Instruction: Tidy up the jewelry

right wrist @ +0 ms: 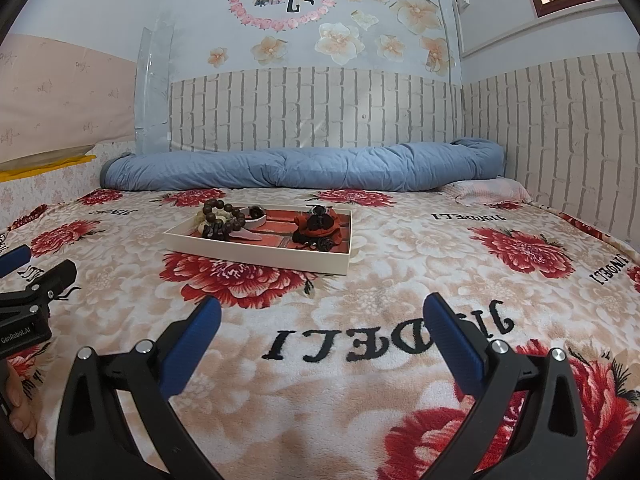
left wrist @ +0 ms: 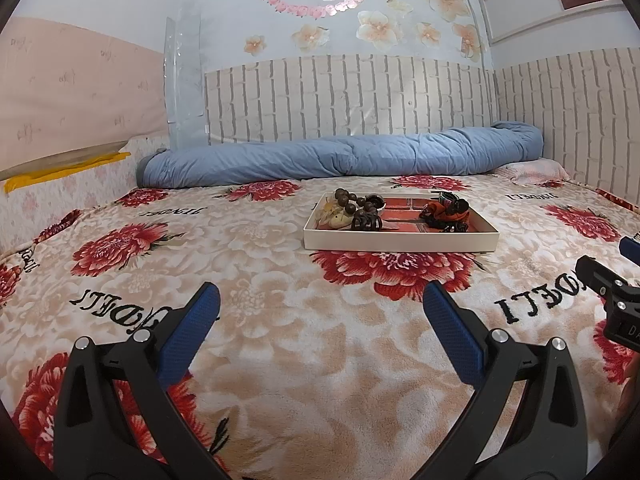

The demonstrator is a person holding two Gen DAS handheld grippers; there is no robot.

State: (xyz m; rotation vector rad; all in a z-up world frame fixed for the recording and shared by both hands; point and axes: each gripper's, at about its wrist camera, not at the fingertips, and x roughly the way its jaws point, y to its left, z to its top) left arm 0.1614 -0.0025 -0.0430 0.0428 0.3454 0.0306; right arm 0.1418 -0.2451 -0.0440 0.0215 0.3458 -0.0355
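A shallow white tray (left wrist: 400,241) with a red brick-print floor sits on the flowered bed blanket; it also shows in the right wrist view (right wrist: 256,257). At its left end lie a brown bead bracelet (left wrist: 352,202) (right wrist: 220,216), pale pieces and a dark claw clip (left wrist: 366,220). At its right end lie orange and black hair ties (left wrist: 446,212) (right wrist: 318,226). My left gripper (left wrist: 320,300) is open and empty, well short of the tray. My right gripper (right wrist: 320,312) is open and empty, also short of the tray.
A rolled blue quilt (left wrist: 340,158) lies along the back wall, with a pink pillow (left wrist: 536,172) at its right end. The right gripper's body (left wrist: 612,292) shows at the left view's right edge. The left gripper's body (right wrist: 28,300) shows at the right view's left edge.
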